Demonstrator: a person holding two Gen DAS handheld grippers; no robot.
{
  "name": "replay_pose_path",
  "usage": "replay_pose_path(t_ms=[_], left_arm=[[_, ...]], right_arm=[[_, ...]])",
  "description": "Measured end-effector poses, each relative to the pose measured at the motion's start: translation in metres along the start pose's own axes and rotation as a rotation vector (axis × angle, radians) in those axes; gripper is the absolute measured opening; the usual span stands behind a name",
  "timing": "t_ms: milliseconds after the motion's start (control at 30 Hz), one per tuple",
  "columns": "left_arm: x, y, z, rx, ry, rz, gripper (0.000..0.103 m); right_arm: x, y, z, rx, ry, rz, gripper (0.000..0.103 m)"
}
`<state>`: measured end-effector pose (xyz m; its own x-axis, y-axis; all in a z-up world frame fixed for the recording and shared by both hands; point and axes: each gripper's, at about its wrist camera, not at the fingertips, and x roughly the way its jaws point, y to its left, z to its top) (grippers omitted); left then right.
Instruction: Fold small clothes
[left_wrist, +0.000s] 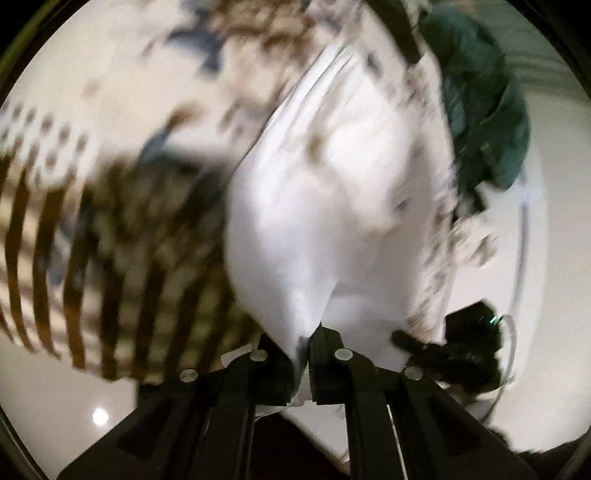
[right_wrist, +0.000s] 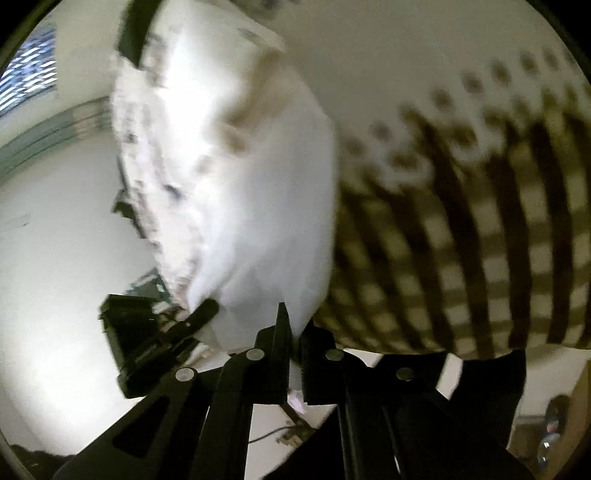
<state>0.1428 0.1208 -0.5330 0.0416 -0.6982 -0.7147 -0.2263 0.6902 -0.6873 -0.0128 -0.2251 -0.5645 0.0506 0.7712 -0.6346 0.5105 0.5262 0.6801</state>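
Note:
A small white garment (left_wrist: 325, 206) with a speckled patterned edge hangs stretched in the air between both grippers; both views are motion-blurred. My left gripper (left_wrist: 304, 339) is shut on its lower edge. My right gripper (right_wrist: 293, 332) is shut on the same white garment (right_wrist: 251, 192) at another edge. The right gripper (left_wrist: 406, 341) shows at the right of the left wrist view, and the left gripper (right_wrist: 205, 310) shows at the left of the right wrist view, each touching the cloth.
The person's brown-and-cream checked shirt (left_wrist: 122, 266) fills the space just behind the garment and shows in the right wrist view (right_wrist: 480, 240) too. A dark green cloth (left_wrist: 484, 110) lies on the white table (left_wrist: 535, 332) beyond.

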Motion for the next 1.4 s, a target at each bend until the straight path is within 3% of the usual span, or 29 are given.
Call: replay_pose_path(t_ms=[167,267,333,367,400,433,467,500,567,633,700,800,833,867,933,1067,1133,1233,1400], left_arm=[[-0.004,-0.036,0.076,-0.039,-0.082,-0.152,0.004],[0.015,-0.044,0.129,-0.065,-0.111,-0.195,0.006],[0.037,-0.034,0.163,-0.155,-0.112,-0.241,0.026],[0.042,-0.029,0.173,-0.194,-0.121,-0.257,0.057],[0.044,-0.025,0.178,-0.222,-0.138,-0.285,0.075],[0.037,-0.019,0.184,-0.244,-0.178,-0.327,0.075],[0.034,-0.017,0.185,-0.247,-0.199,-0.345,0.075],[0.03,-0.015,0.186,-0.241,-0.214,-0.35,0.076],[0.017,-0.016,0.185,-0.184,-0.25,-0.27,0.076],[0.008,-0.023,0.181,-0.076,-0.28,-0.136,0.076],[0.012,-0.031,0.178,0.031,-0.263,-0.035,0.076],[0.027,-0.032,0.164,0.164,-0.174,0.133,0.076],[0.031,-0.034,0.156,0.211,-0.142,0.189,0.076],[0.038,-0.035,0.15,0.239,-0.115,0.225,0.076],[0.053,-0.034,0.141,0.266,-0.063,0.259,0.076],[0.088,-0.045,0.169,0.302,-0.042,0.318,0.076],[0.096,-0.053,0.203,0.279,-0.079,0.308,0.076],[0.08,-0.062,0.236,0.236,-0.144,0.262,0.076],[0.052,-0.045,0.234,0.178,-0.169,0.207,0.076]], right_arm=[[-0.039,0.054,0.039,-0.063,-0.121,0.088,0.004],[-0.046,0.083,0.081,-0.097,-0.208,0.113,0.004],[-0.048,0.093,0.114,-0.093,-0.275,0.126,0.004],[-0.048,0.095,0.133,-0.078,-0.302,0.154,0.005],[-0.045,0.097,0.147,-0.058,-0.322,0.169,0.006],[-0.045,0.096,0.161,-0.034,-0.338,0.181,0.008],[-0.044,0.095,0.172,-0.01,-0.335,0.205,0.018],[-0.046,0.092,0.174,-0.002,-0.338,0.224,0.042],[-0.048,0.095,0.171,-0.021,-0.372,0.222,0.065],[-0.049,0.096,0.161,-0.055,-0.401,0.171,0.066],[-0.051,0.1,0.156,-0.103,-0.42,0.063,0.066],[-0.042,0.105,0.151,-0.216,-0.397,-0.083,0.066],[-0.034,0.108,0.152,-0.255,-0.364,-0.17,0.066],[-0.023,0.112,0.156,-0.303,-0.33,-0.285,0.066],[-0.005,0.121,0.158,-0.396,-0.277,-0.434,0.066],[0.026,0.143,0.176,-0.509,-0.26,-0.579,0.066],[0.03,0.151,0.197,-0.49,-0.317,-0.589,0.066],[0.009,0.152,0.229,-0.352,-0.42,-0.493,0.065],[-0.03,0.141,0.234,-0.235,-0.466,-0.337,0.066]])
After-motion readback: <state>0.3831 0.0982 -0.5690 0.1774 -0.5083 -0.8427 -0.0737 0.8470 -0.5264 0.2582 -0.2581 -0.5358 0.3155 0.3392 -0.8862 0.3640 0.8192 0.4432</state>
